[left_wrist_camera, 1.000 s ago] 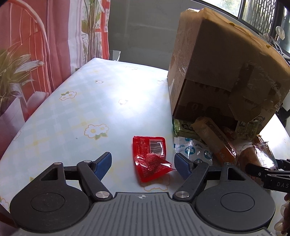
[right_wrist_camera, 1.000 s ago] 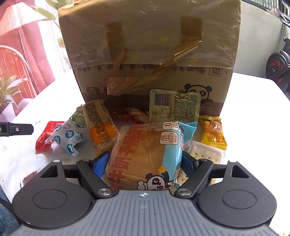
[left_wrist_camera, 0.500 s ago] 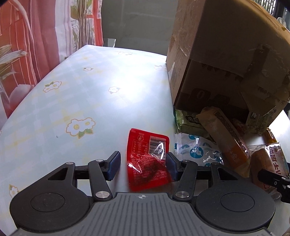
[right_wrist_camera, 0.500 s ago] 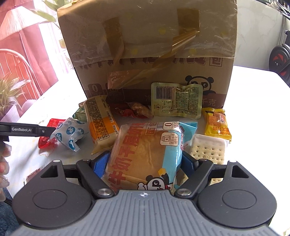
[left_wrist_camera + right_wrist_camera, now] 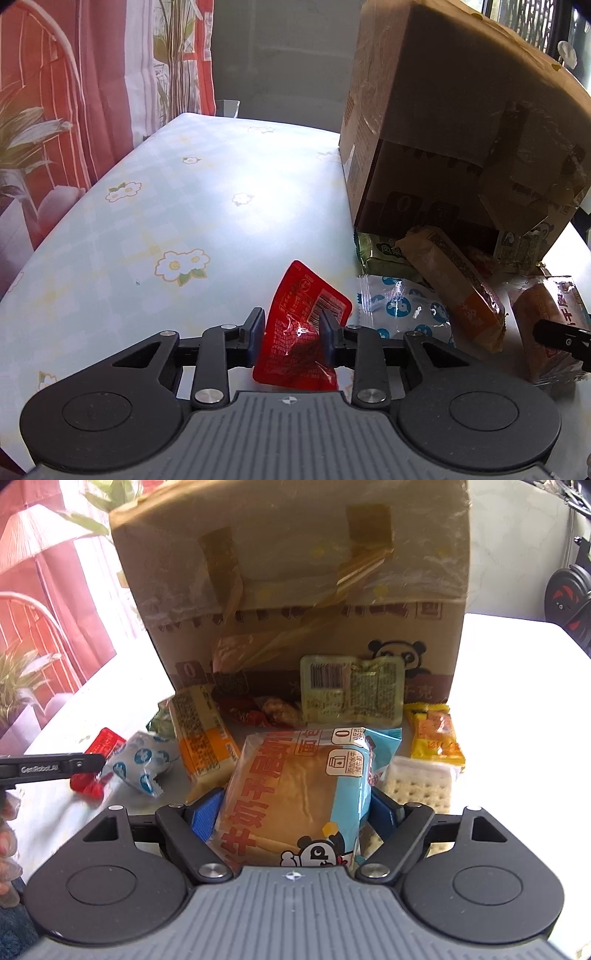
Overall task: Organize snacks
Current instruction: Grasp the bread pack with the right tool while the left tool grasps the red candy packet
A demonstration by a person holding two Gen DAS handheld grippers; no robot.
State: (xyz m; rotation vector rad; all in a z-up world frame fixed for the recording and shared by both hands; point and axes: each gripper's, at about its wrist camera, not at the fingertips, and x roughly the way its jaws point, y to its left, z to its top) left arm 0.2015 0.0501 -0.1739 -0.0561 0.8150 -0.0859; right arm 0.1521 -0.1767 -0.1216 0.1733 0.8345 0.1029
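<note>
A red snack packet (image 5: 295, 354) stands tilted and crumpled between the blue pads of my left gripper (image 5: 291, 325), whose jaws are closing and press on both its sides. The same red snack packet (image 5: 105, 740) shows at the left of the right wrist view, beside a finger (image 5: 55, 766) of the left gripper. My right gripper (image 5: 295, 808) is shut on a wide bread packet (image 5: 295, 775) printed with red characters and a panda. Its pads touch both sides of the wrapper. A taped cardboard box (image 5: 295, 572) stands behind the snack pile.
Around the box (image 5: 443, 129) lie a blue-and-white packet (image 5: 402, 306), an orange bar (image 5: 454, 277), a green packet (image 5: 384, 254), crackers (image 5: 421, 786), a yellow packet (image 5: 432, 734) and a pale green packet (image 5: 351, 686). The flowered tablecloth (image 5: 166, 221) stretches left to a red curtain (image 5: 74, 92).
My left gripper's jaws closed in from wide apart onto the red packet, which went from lying flat to standing tilted. The right gripper kept its hold on the bread packet.
</note>
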